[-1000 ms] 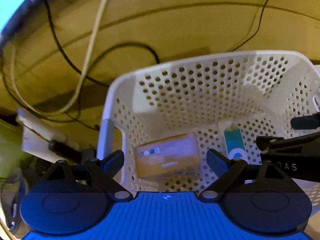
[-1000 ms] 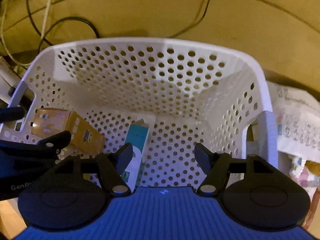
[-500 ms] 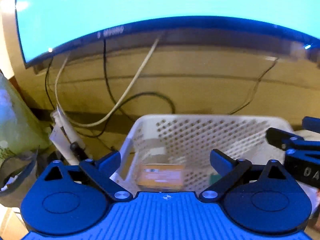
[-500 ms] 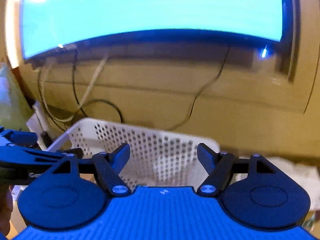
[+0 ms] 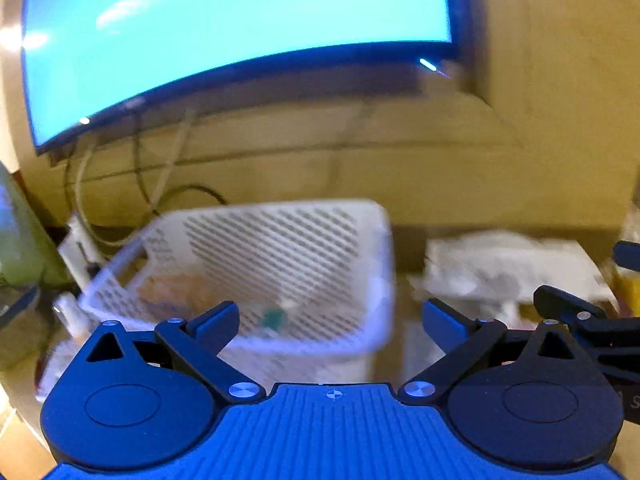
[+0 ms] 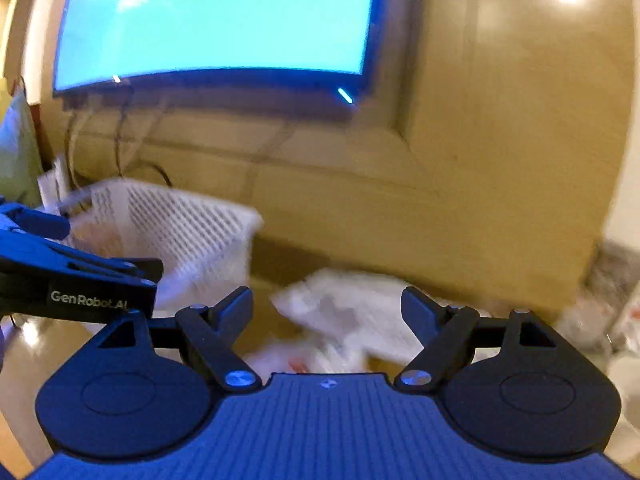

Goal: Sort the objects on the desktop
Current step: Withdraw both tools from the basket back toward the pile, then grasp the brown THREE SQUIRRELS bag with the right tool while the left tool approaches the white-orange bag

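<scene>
Right now I am holding my left gripper [image 5: 330,320] with its fingers spread wide and nothing between them, pointing down toward the white perforated basket [image 5: 372,264] on the wooden desk [image 5: 460,184]. Everything is smearing with blur, so the basket's holes are reading as streaks. Inside it I am making out an orange-brown box [image 5: 172,288] lying toward the left wall and a small teal item [image 5: 274,315] near the floor's middle, but neither is showing any detail.

My right gripper [image 6: 327,309] is opening, its fingers [image 6: 236,304] well apart and gripping nothing. Between them I am seeing only a crumpled white heap of paper or plastic [image 6: 352,312] on the desk; I cannot tell which it is. The basket is sitting off to the left in this view, partly hidden behind my other gripper's black arm, which is cutting across its lower corner.

Behind everything a monitor [image 5: 224,28] is glowing plain cyan, its top cut off by the frame. Cables [image 5: 160,184] are hanging under it, blurring into the desk. At the far left edge something green is showing, too cropped to identify.
</scene>
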Action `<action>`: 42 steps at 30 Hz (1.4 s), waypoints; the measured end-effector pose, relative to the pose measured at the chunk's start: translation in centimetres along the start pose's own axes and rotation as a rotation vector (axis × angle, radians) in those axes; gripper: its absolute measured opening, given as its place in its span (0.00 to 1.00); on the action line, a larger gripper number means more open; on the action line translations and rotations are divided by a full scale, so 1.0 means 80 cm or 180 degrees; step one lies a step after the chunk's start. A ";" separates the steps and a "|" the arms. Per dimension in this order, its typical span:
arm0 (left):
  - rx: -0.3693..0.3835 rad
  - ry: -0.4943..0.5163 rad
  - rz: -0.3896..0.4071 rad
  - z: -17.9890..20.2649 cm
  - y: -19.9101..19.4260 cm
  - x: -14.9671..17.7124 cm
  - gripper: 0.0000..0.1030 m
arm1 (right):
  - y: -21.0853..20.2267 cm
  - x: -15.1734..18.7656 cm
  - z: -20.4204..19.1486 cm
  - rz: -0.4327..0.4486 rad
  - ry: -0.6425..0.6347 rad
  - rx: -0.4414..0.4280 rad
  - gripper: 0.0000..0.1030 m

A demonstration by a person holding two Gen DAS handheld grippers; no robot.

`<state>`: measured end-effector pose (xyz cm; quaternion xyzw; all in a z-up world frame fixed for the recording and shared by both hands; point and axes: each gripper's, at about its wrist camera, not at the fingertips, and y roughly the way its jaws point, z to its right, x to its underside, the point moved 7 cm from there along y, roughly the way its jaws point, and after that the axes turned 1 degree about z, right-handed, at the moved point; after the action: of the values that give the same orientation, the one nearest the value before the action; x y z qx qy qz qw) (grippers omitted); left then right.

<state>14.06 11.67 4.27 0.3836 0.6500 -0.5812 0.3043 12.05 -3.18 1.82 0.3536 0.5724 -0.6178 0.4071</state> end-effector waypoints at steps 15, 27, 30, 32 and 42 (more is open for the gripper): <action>0.0307 0.0548 -0.0205 0.115 0.025 0.125 1.00 | -0.002 0.147 0.060 -0.0638 -0.0133 -0.0132 0.81; 0.0168 0.0524 -0.0509 0.084 0.032 0.172 1.00 | 0.042 0.171 0.033 -0.0743 -0.0678 -0.0567 0.96; 0.0169 0.0500 -0.0509 0.084 0.033 0.172 1.00 | 0.056 0.179 0.032 -0.0875 -0.0871 -0.0740 0.98; 0.0168 0.0495 -0.0516 0.086 0.035 0.170 1.00 | 0.066 0.181 0.034 -0.0928 -0.0890 -0.0833 0.98; 0.0136 0.0455 -0.0490 0.088 0.038 0.160 1.00 | 0.078 0.198 0.022 -0.1069 -0.0807 -0.1115 0.98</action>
<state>9.63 6.65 -9.07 0.3794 0.6851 -0.5877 0.2034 11.12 -6.59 -14.90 0.0977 0.6656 -0.6075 0.4222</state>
